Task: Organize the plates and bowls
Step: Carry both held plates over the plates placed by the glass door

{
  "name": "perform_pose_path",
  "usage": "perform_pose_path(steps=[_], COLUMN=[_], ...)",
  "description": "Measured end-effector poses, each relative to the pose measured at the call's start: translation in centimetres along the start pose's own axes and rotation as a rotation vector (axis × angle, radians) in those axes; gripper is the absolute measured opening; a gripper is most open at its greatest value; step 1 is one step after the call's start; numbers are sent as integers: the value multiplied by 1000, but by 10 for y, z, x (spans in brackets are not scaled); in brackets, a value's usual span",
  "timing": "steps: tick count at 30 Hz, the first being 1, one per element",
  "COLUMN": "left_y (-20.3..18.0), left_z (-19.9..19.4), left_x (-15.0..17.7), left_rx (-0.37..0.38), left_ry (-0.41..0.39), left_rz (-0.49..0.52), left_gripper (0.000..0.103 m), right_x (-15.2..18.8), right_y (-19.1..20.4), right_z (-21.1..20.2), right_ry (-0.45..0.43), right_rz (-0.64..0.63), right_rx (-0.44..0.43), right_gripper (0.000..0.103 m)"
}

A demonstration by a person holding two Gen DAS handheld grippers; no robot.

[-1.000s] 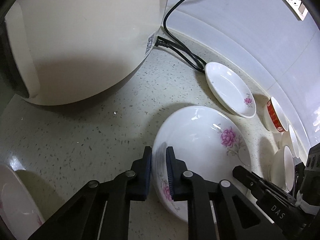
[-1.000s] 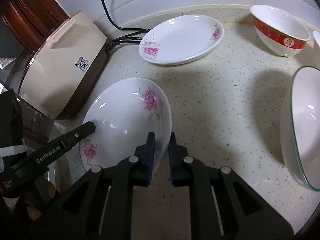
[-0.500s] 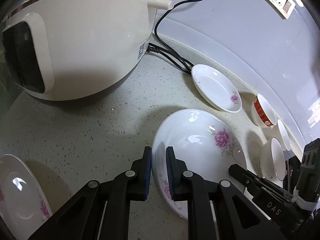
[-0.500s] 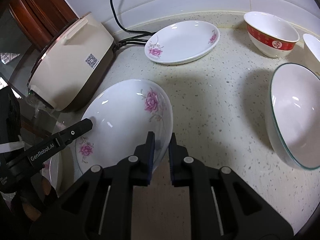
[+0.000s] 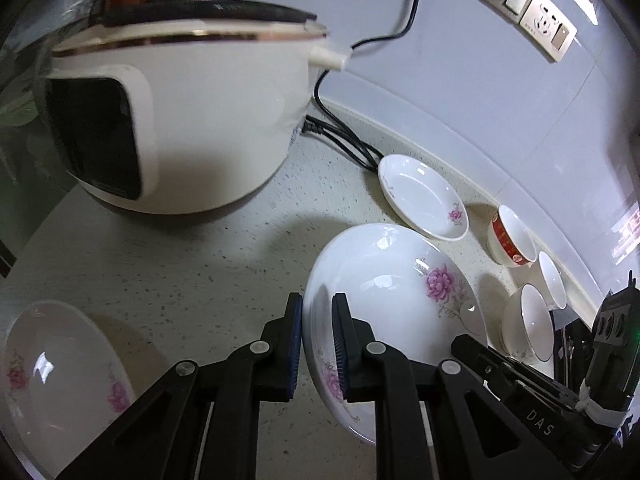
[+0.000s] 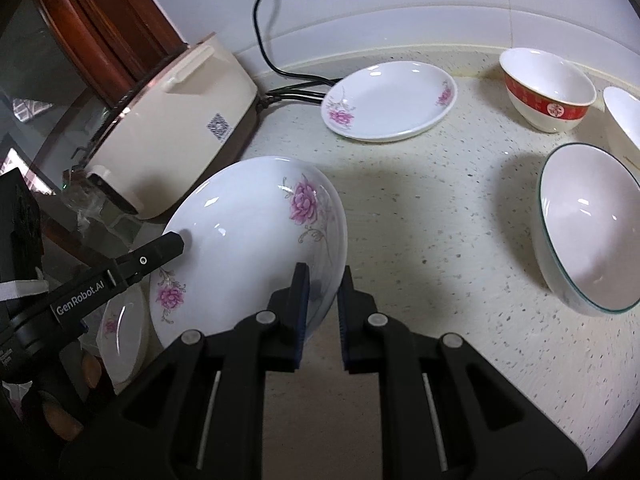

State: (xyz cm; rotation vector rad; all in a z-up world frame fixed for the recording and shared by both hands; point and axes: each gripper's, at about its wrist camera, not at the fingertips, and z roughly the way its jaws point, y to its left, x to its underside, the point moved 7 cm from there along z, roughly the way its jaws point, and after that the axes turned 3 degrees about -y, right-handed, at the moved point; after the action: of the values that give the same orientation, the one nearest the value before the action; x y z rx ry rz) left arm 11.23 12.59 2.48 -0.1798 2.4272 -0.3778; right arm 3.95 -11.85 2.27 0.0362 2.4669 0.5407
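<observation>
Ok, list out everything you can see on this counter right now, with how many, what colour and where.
held floral plate: one, white with pink flowers, gripped at opposite rims
small floral plate: one, white with pink flowers, by the back wall
second floral plate: one, same pattern, on the counter's left side
red-banded bowl: one, white and red, back right
green-rimmed bowl: one, white, right side
plain white bowl: one, behind the green-rimmed bowl
rice cooker: one, cream, back left
power cord: one, black, along the wall
wall sockets: grey panel, above
counter: speckled beige
left gripper: black, jaws shut on the plate's rim
right gripper: black, same
</observation>
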Motion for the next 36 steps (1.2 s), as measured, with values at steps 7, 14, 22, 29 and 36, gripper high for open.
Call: perform_pose_path(steps=[7,14,22,29,36], left_y=[11,29,64,108,149], left_z=[-20,-37,-53,-75,-95], left_x=[2,1,-1,-3,6], left_rx=[-19,-49,-102,-167,-238], left_ry=[-27,-56,-73,-95,-109], left_rz=[-20,-45,-90,-158,-231], left_gripper=[15,15,15,15,15], right_x=[5,7,15,24,36], right_y=[17,44,82,125,167], right_z=[-5,-2,10,28,48], right_ry=[-10,-12,17,57,102], right_rz=[-16,-49,-90,-148,-218], right_rx=[-17,-48,-97,-158,-212], right_gripper=[16,16,16,16,17])
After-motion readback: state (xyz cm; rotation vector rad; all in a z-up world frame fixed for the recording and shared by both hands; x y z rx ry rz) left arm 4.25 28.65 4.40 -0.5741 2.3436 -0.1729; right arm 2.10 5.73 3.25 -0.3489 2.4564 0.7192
